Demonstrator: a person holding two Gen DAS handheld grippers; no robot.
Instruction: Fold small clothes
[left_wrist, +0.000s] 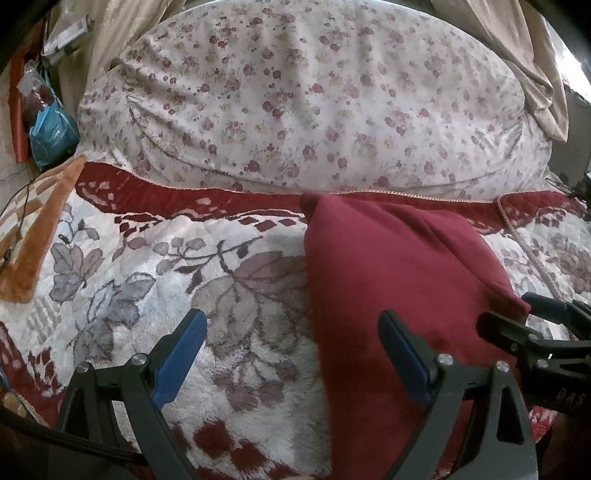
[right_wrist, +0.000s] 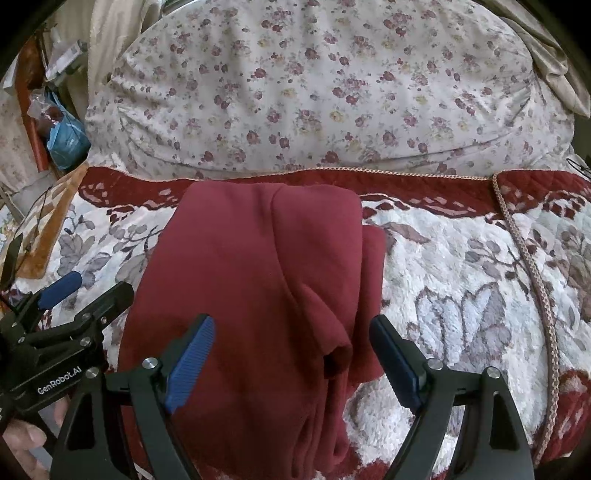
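A dark red garment (right_wrist: 240, 280) lies partly folded on the plush floral blanket (right_wrist: 461, 288), long side running away from me; it also shows in the left wrist view (left_wrist: 388, 266). My right gripper (right_wrist: 291, 328) is open and empty, its jaws spread above the garment's near right fold. My left gripper (left_wrist: 291, 325) is open and empty, hovering over the blanket (left_wrist: 147, 277) at the garment's left edge, its right finger over the cloth. The right gripper also shows at the right of the left wrist view (left_wrist: 532, 317), and the left gripper at the left of the right wrist view (right_wrist: 96, 284).
A large floral pillow (left_wrist: 303, 96) lies across the back, also in the right wrist view (right_wrist: 325, 88). An orange-patterned cloth (left_wrist: 33, 236) sits at the left. Bags and clutter (left_wrist: 48, 125) lie beside the bed at far left. Beige curtain (left_wrist: 532, 74) hangs at the back right.
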